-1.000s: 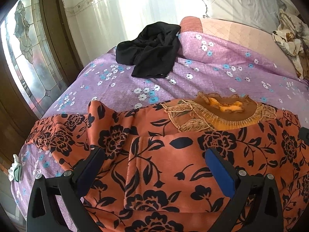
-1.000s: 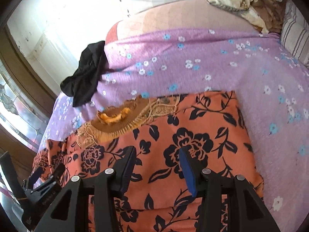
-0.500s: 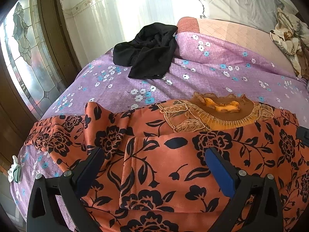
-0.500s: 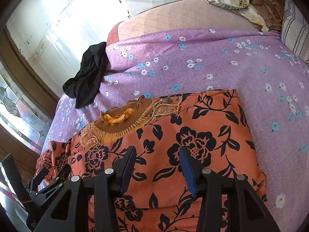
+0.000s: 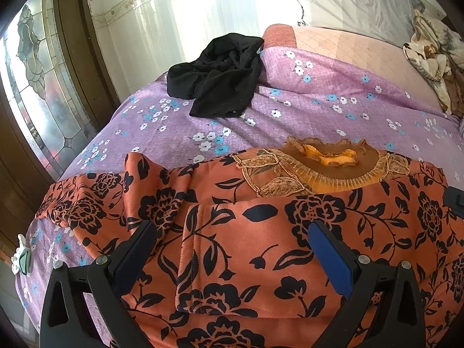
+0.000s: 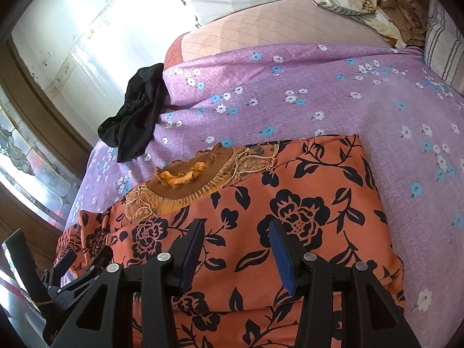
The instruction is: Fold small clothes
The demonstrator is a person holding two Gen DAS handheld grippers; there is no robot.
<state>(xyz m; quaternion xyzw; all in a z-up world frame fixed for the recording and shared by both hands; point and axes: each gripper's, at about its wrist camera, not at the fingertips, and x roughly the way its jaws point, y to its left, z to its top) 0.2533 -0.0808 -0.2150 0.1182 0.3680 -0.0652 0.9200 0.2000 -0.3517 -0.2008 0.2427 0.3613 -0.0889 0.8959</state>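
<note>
An orange garment (image 5: 261,246) printed with black flowers lies on a purple bedsheet (image 5: 319,110) dotted with white and blue blossoms, beside a black cloth (image 5: 220,78).

Beyond the orange floral garment (image 5: 261,232), the purple bedsheet (image 5: 319,110) lies bare through the middle of the left wrist frame, giving open passage. At upper centre a crumpled black cloth (image 5: 220,78) blocks the far edge. A heap of patterned bedding (image 5: 432,55) fills the upper right corner. In the right wrist frame, the sheet on the right side (image 6: 406,159) is clear; a striped pillow (image 6: 443,52) bounds its upper right.
</note>
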